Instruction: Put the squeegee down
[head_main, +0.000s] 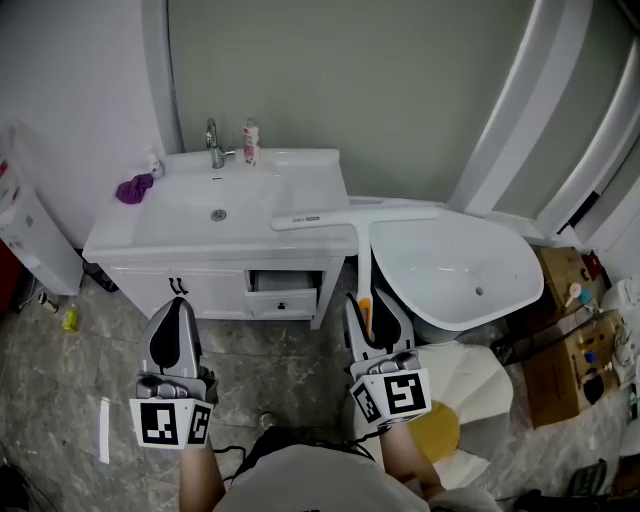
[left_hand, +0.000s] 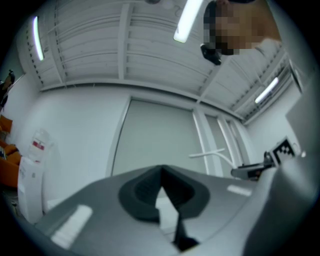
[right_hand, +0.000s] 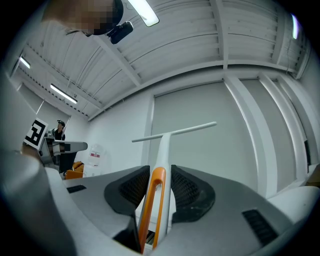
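Right gripper (head_main: 372, 312) (right_hand: 160, 172): jaws clamped on the orange-looped handle of the squeegee (head_main: 350, 216) (right_hand: 164, 142).

Squeegee: white, T-shaped. The handle runs out along the jaws, and the blade sits crosswise at 12 o'clock from the gripper. In the head view the blade lies over the line where the vanity (head_main: 120, 240) meets the bathtub (head_main: 520, 290); contact cannot be told.

Left gripper (head_main: 177, 305) (left_hand: 161, 174): jaw tips pressed together, nothing held. It sits at 9 o'clock from the right gripper, well apart.

Vanity top: tap (head_main: 213, 145) and bottle (head_main: 250, 143) at 12 o'clock, purple cloth (head_main: 133, 188) at 10 o'clock.
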